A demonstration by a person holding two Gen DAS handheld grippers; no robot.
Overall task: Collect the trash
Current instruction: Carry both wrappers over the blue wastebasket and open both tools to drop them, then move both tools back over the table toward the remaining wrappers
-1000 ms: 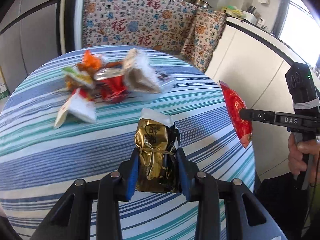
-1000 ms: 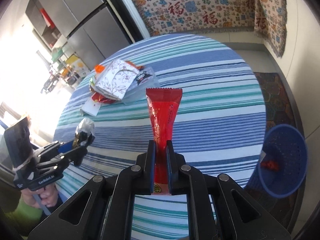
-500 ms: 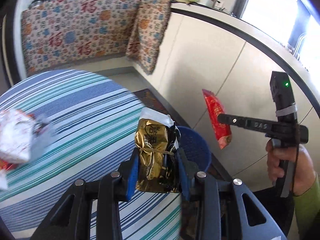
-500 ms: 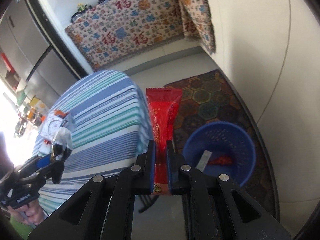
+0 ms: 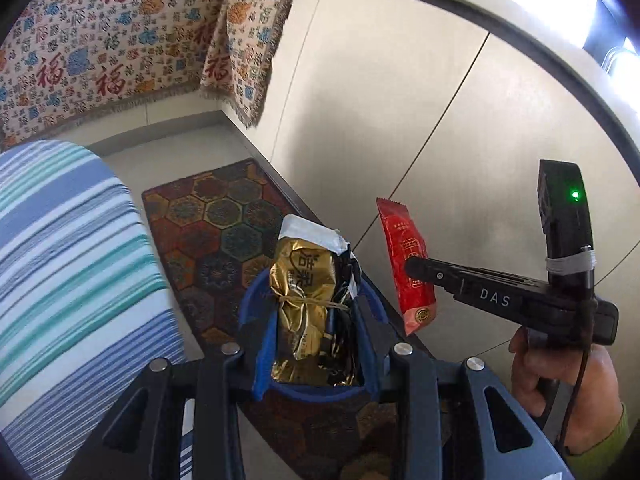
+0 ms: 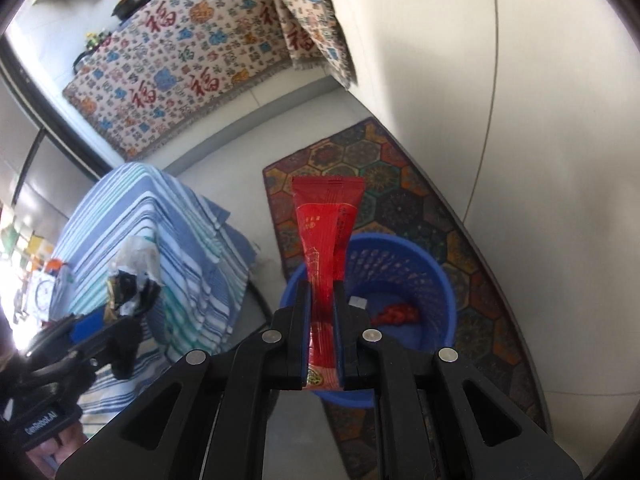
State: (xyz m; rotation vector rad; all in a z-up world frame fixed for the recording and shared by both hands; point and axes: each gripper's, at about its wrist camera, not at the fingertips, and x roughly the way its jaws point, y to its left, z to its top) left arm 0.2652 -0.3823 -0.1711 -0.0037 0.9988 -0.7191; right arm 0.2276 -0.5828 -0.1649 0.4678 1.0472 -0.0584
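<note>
left gripper (image 5: pixel 316 344): clamped on a gold foil wrapper (image 5: pixel 302 300), blue pads pressing both sides, crumpled and tied round the middle, silver torn end sticking up away from the jaws

right gripper (image 6: pixel 322 336): squeezed tight on a red snack sachet (image 6: pixel 326 248), pinched low down near its bottom seal, most of the length standing free past the fingertips

sachet axis: long and flat, running straight out along the fingers; in the left wrist view hangs roughly upright, pinched crosswise

wrapper axis: also lengthwise with the fingers, bulkier and shorter than the sachet

blue basket (image 6: pixel 404 256): on the floor on a hexagon-pattern rug (image 6: pixel 400 184), perforated wall; a small red scrap (image 6: pixel 398 314) and a pale bit (image 6: pixel 357 301) already at the bottom

right gripper vs basket: opening sits directly beyond and below the tips, sachet drawn across the near rim, so looks lined up for a drop

left gripper vs basket: blue rim (image 5: pixel 256 292) peeks out either side of the wrapper, so looks above it too, though most of the basket is hidden by the wrapper

nearer hand: hard to call, both seem over the basket; right view shows the opening far more plainly

side by side: grippers near each other but apart, the person's hand (image 5: pixel 560 372) on the right handle

striped tablecloth (image 6: pixel 168 248): off to the side of the basket, more wrappers (image 6: pixel 44 284) left on top at the far edge

guess at next bit: letting go should do it, both pieces pointing down-ish; light sachet may flutter toward the rim
</note>
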